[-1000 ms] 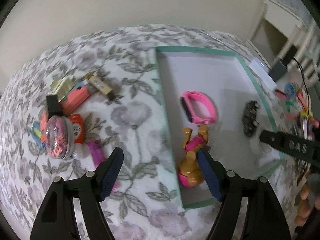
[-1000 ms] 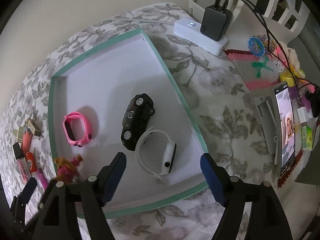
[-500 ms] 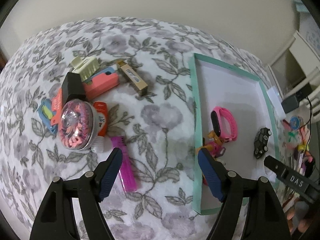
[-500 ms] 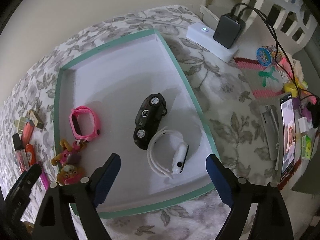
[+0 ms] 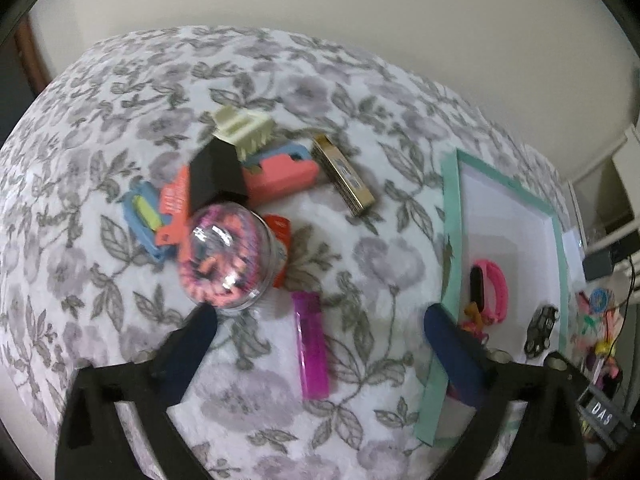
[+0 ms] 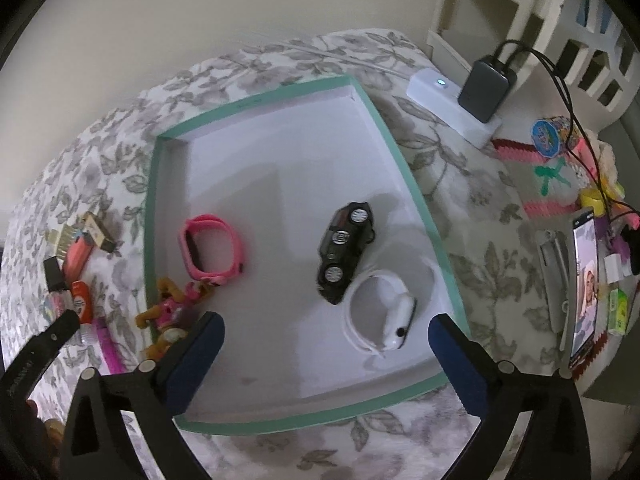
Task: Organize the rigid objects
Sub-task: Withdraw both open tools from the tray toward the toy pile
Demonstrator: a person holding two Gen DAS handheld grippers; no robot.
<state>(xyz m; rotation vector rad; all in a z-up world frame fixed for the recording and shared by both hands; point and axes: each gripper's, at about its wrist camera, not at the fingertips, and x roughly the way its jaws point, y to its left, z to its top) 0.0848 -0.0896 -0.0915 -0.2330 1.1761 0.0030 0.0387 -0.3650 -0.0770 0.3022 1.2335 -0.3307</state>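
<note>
Both jaws have just been opening, empty. Left gripper (image 5: pixel 316 322) could knock the clear round beaded jar (image 5: pixel 227 254) at ten o'clock while taking the magenta plastic lighter (image 5: pixel 311 350).

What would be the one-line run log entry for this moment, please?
left gripper: open, empty, over purple lighter | right gripper: open, empty, over tray | tray: pink watch, toy car, white watch, figurine

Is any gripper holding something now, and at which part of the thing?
Nothing is held. The left gripper and right gripper both have just been opening, with nothing between their jaws.
</note>
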